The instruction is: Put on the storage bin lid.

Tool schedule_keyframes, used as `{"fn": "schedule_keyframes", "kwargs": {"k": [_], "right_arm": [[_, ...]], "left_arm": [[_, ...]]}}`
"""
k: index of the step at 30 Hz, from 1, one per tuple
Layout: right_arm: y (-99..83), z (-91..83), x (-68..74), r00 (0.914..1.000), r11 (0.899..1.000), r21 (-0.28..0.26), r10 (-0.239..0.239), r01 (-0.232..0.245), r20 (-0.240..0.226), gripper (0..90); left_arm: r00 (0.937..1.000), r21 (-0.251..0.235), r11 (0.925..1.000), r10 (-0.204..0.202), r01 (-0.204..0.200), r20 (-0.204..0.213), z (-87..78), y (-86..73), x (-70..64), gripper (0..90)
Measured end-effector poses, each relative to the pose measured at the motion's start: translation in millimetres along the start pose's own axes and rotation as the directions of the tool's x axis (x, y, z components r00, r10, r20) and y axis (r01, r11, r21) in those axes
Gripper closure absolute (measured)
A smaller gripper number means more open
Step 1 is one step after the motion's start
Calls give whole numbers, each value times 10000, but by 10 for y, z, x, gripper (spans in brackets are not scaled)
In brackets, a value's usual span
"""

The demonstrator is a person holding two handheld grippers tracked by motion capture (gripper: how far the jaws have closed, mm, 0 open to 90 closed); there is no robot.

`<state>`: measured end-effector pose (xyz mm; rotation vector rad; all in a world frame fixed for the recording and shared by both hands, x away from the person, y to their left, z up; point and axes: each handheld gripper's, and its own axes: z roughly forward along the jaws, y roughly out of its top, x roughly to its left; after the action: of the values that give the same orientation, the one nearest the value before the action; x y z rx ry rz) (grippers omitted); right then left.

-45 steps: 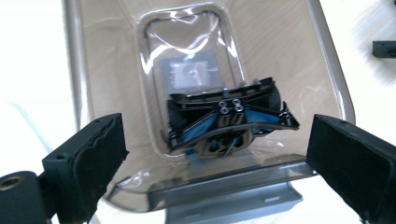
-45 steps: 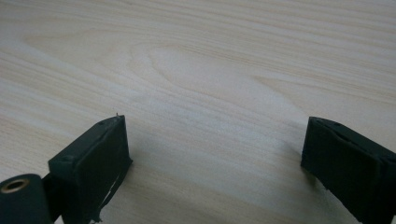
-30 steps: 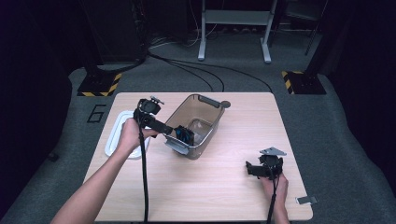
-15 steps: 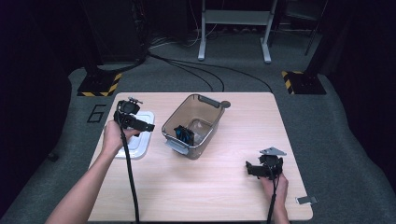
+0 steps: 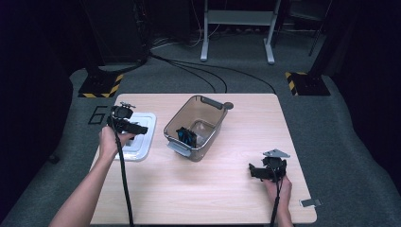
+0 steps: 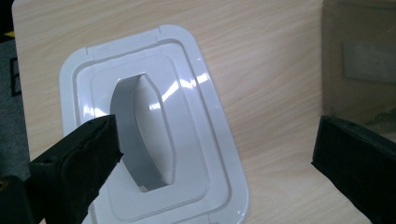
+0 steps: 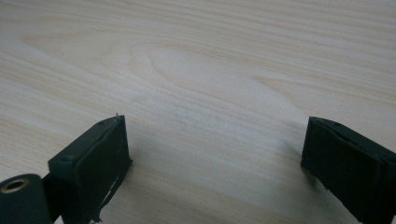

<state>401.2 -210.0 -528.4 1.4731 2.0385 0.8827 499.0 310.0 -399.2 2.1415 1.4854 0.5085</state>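
On the rectangular light wooden table [image 5: 208, 198], the clear grey plastic storage bin [image 5: 195, 126] stands near the middle, toward the far edge. Inside it, at its near end, lies a small black and blue object [image 5: 186, 136]. To the left of the bin, close to the table's left edge, the white rectangular plastic lid [image 5: 142, 142] lies flat. The left gripper [image 5: 126, 124] is above that lid, pointing toward the bin. The right gripper [image 5: 265, 170] is well apart, near the table's near right corner. A small grey metal plate [image 5: 311, 202] lies at that corner, right of the hand [image 5: 279, 187].
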Motion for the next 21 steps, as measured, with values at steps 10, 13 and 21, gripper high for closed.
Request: {"fn": "schedule_keyframes", "kwargs": {"k": [10,13,21], "right_arm": [[0,0,0,10000,10000,8,16,-16,5,64],[0,0,0,10000,10000,4,7,-7,0,64],[0,-1,0,10000,10000,9,18,-18,4,64]], "left_arm": [[9942,-79,9960,-897,893,-595,178,-141,198,3],[9911,23,9931,-1165,1169,-641,246,-193,258,3],[9808,286,9820,-1845,1866,-638,429,-324,380,157]]}}
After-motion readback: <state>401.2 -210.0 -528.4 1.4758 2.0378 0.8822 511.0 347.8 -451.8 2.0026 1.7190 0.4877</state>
